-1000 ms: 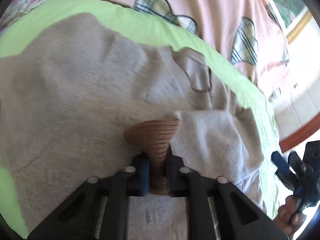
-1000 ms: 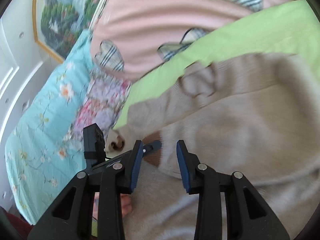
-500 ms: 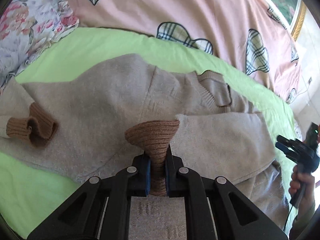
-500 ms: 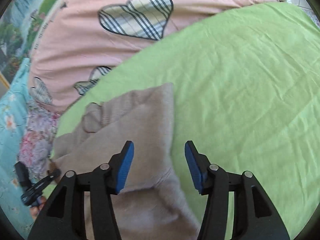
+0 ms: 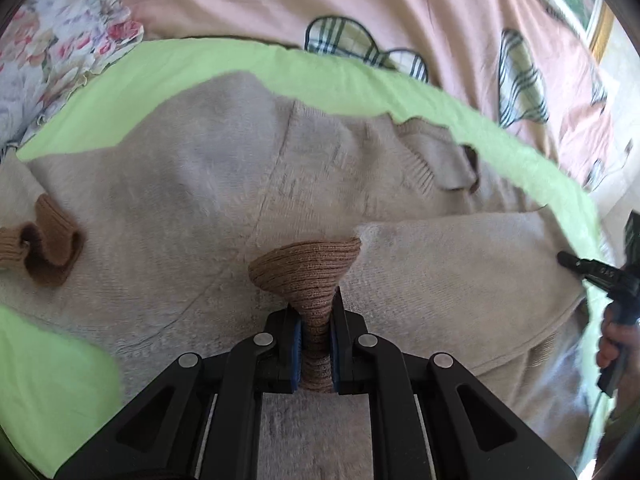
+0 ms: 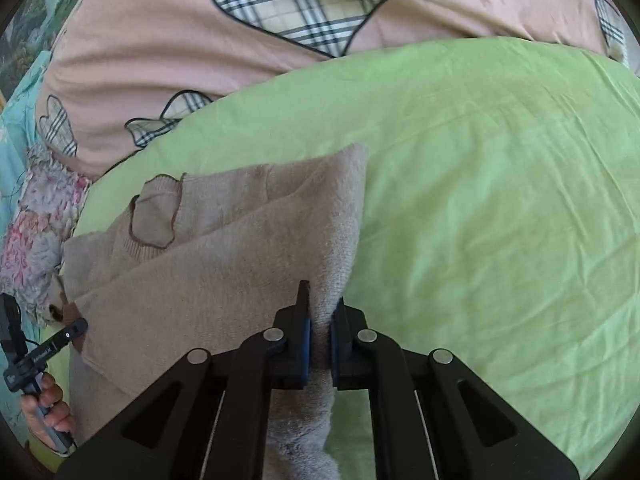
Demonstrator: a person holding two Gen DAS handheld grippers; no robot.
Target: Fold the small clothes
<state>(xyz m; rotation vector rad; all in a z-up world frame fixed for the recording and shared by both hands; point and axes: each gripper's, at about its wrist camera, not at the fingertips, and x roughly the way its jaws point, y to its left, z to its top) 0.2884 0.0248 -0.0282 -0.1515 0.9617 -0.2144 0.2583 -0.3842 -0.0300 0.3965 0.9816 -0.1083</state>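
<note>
Since the earlier frame the right gripper (image 6: 319, 320) has closed on the sweater (image 5: 224, 200) edge, while the left gripper (image 5: 316, 316) holds the brown cuff (image 5: 308, 268); the sweater lies crosswise on the green sheet (image 6: 500, 200), collar (image 6: 154, 216) toward the pink quilt (image 6: 160, 48).

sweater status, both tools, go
Left tool shut on brown cuff, sleeve folded across sweater. Right tool shut on sweater's side edge. Sweater flat on green sheet. Nothing in the way.
</note>
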